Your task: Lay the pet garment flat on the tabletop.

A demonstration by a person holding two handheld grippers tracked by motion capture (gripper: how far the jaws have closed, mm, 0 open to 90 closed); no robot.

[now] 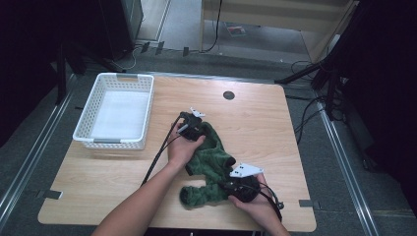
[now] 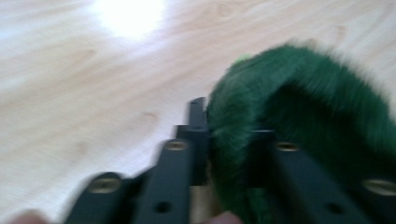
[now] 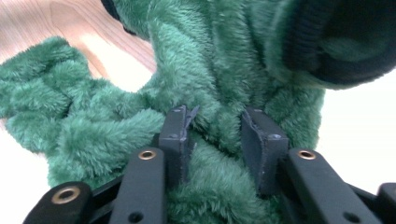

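- A single green fleece garment (image 1: 210, 160) lies crumpled on the wooden table (image 1: 98, 172), its long axis running on a diagonal from the near centre toward the far middle; one thin limb curls toward the near edge.
- In the high view, the left gripper (image 1: 193, 129) sits at the garment's far end, and the right gripper (image 1: 235, 187) at its near right side, each held in a hand.
- Seen from the left gripper view, the left gripper (image 2: 229, 140) has its jaws drawn nearly together, a fold of green pile (image 2: 303, 107) pinched between them; the frame is blurred.
- In the right gripper view, the right gripper (image 3: 217, 135) has its jaws part open and a ridge of the fleece (image 3: 205, 70) bunched between the pads, which press into it; a dark ribbed cuff (image 3: 327, 51) shows at upper right.
- One white slotted basket (image 1: 118, 81) stands at the table's far left corner, well apart from the garment, with nothing visible inside.
- Count: one garment, one basket, two grippers.
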